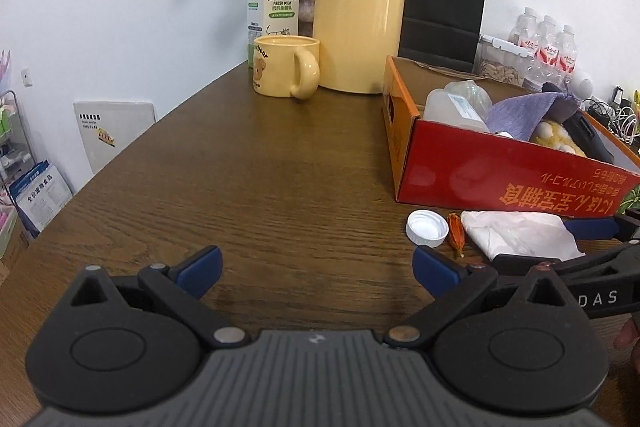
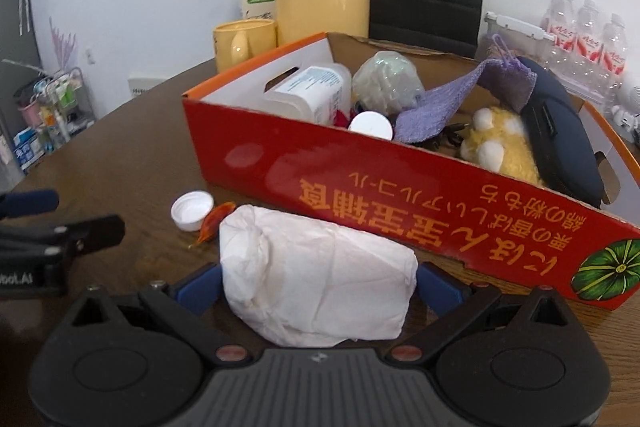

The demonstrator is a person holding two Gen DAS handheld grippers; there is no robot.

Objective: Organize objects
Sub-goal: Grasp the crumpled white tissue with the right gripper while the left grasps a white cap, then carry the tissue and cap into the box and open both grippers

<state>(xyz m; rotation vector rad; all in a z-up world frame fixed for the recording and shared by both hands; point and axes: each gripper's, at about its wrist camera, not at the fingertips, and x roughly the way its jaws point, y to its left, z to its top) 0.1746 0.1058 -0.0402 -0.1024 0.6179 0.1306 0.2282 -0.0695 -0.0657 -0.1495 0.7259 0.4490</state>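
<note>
On brown wooden table (image 1: pixel 280 167), red box (image 2: pixel 400 187) near white wall (image 1: pixel 120 7).

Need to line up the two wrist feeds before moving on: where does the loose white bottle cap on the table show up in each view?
Left wrist: white bottle cap lower right, on the table ahead of the open left gripper.
Right wrist: cap lower left, beside the white tissue bundle.
Shared landmark: the red box, just behind the cap.

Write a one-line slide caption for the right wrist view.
Right gripper flanks white tissue bundle beside red box.
</note>
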